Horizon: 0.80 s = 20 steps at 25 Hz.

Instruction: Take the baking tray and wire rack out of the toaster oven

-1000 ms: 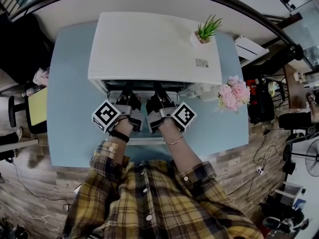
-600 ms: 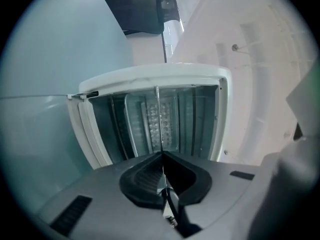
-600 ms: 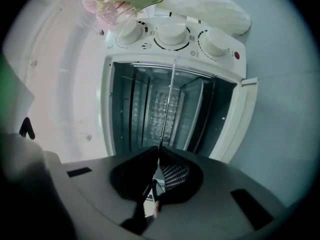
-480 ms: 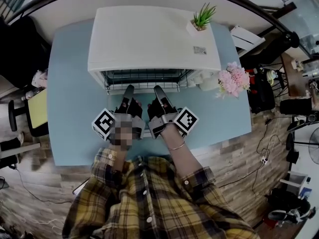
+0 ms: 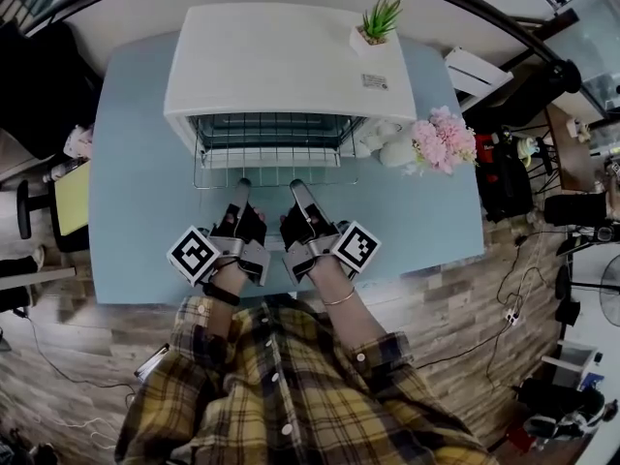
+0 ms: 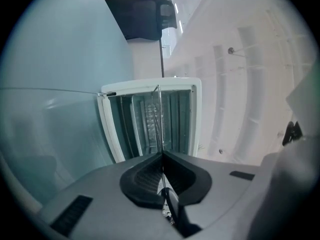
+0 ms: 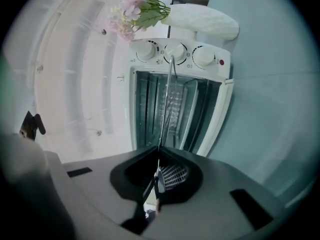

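From above: left gripper (image 5: 242,183) and right gripper (image 5: 294,185) side by side over the blue table (image 5: 136,163), each clamped shut on the front wire of the wire rack (image 5: 274,166). Rack partly out of the white toaster oven (image 5: 291,66), back part inside the mouth, front edge out in front of it.

Only in the head view: potted plant (image 5: 376,22) on the oven's roof, a small label (image 5: 376,81) beside it, its print too small to read, and the square-marker cubes (image 5: 194,255) on both grippers.

Only in the right gripper view: three knobs (image 7: 174,51) on the oven's front, the marks round them too blurred to read. Pink flowers (image 5: 441,139) next to that end of the oven.

Only in the two gripper views: thin rack wire pinched between closed jaws, seen edge-on, running straight to the oven's mouth.

Against a second ago: rack drawn further out, both grippers back from the oven mouth, nearer the plaid shirt (image 5: 291,395).
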{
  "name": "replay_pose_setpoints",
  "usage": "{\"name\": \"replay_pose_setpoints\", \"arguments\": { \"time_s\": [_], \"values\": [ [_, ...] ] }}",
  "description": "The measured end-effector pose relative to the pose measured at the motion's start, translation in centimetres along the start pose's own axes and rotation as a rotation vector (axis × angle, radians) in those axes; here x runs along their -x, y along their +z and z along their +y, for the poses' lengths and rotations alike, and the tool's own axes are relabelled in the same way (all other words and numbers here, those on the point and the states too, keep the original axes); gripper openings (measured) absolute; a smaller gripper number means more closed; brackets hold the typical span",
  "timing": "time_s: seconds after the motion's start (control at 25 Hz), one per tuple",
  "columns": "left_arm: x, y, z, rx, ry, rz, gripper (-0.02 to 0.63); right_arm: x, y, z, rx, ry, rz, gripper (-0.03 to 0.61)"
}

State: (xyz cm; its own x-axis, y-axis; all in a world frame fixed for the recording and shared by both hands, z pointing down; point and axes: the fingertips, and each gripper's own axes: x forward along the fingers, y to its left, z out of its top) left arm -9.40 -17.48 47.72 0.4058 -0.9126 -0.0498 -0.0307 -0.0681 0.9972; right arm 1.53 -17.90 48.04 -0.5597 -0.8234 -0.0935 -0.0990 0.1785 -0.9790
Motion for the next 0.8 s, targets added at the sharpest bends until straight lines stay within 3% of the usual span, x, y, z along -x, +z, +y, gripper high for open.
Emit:
{"name": "replay_pose_setpoints", "arguments": {
  "time_s": [0.28, 0.56, 0.8],
  "values": [
    [3.7, -2.0, -1.5, -0.031, -0.026, -0.027, 0.002, 3.5, -1.7, 2.1, 0.050, 0.053, 0.072, 0.014],
    [6.9, -4.9, -2.8, -0.012, -0.059, -0.045, 0.004, 7.1, -2.4, 4.3, 0.121, 0.103, 0.113, 0.014],
    [9.3, -7.0, -3.0, -0.020, -0.064, -0.044, 0.003, 10.0, -3.1, 4.9, 0.123, 0.118, 0.118, 0.014]
  ]
}}
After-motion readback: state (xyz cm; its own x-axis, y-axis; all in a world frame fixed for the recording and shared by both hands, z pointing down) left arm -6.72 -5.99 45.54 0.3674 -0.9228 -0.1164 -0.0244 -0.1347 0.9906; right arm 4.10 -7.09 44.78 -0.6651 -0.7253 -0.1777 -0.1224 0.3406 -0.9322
